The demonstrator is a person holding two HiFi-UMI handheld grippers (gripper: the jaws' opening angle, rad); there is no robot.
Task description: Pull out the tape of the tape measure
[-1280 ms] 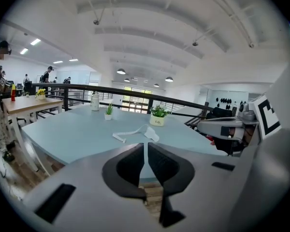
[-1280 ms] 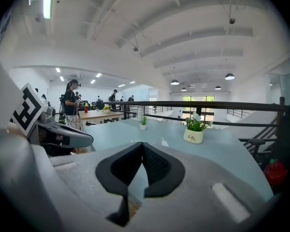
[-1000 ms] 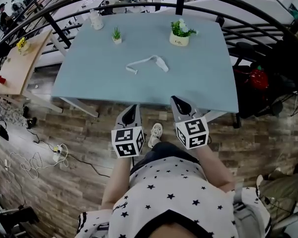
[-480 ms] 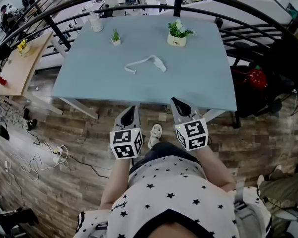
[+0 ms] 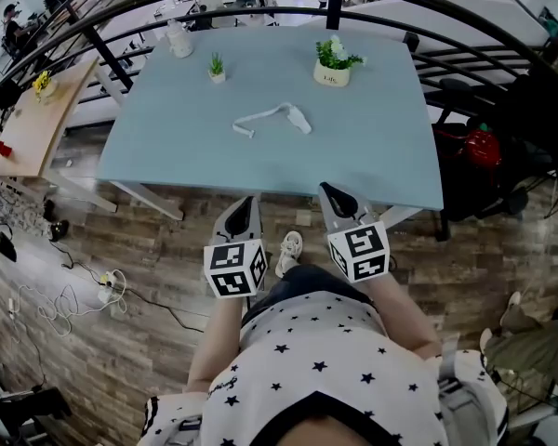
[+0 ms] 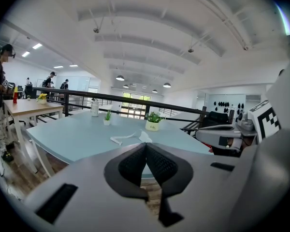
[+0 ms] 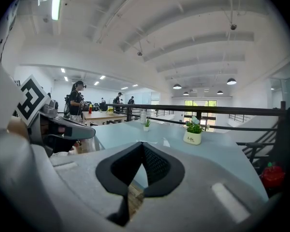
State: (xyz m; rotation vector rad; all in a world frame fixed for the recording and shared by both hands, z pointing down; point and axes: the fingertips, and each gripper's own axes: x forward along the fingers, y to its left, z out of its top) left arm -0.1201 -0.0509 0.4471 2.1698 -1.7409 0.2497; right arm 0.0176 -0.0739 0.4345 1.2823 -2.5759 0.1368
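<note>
The left gripper (image 5: 248, 203) has barely shifted over the last second. Its jaws are pressed together on nothing, short of the table (image 5: 167, 147). The tape measure (image 5: 299, 119) lies mid-table, well apart, with a pale strip (image 5: 256, 119) trailing leftward from it. The right gripper (image 5: 328, 190) is likewise closed and empty – so the tape lies as it did.

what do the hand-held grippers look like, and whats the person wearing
The left hand-held gripper and the right hand-held gripper both have smooth grey bodies that taper to black ribbed pads. Each carries a white cube printed with black square markers. No cables show. The person wears a white top with small black stars.
</note>
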